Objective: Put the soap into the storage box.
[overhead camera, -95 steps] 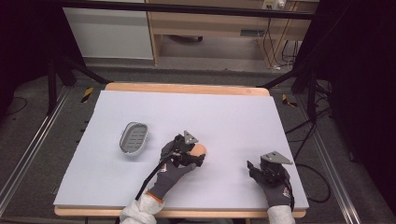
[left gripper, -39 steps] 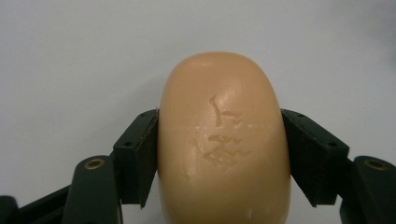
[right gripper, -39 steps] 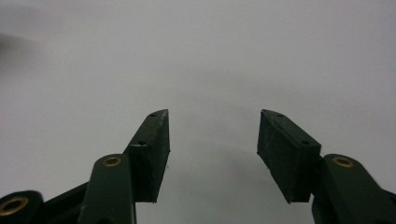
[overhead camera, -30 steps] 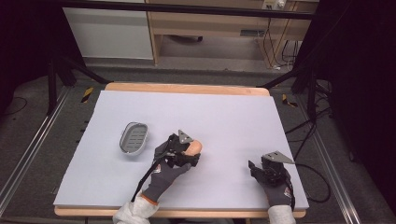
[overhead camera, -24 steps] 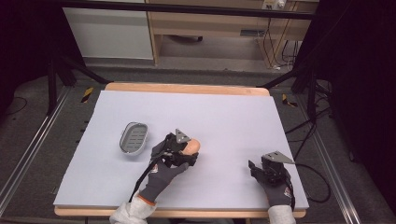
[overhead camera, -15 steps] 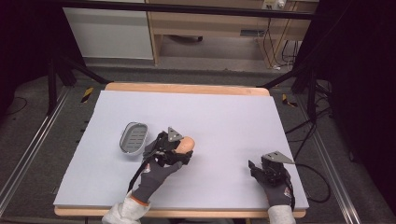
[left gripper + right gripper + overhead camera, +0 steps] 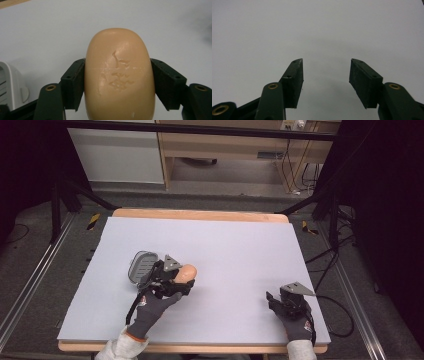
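- Soap point(image 7: 119, 50) is clamped between the jaws of the left gripper point(image 7: 181, 277), pads pressing on both long sides; we read it as lifted just off the table point(image 7: 240, 245).
- Soap dish point(image 7: 142, 266) sits just left of the held bar, grey and slotted, and looks empty from the part we see.
- Right gripper point(image 7: 325, 75) rests at the near right, well apart from the soap, jaws parted by a moderate gap with nothing between them.
- Step in hand, we judge: carrying the bar to the dish.
- Next move calls for a short shift left over the dish, a gentle lowering, then opening the left jaws; the bar may be slippery.
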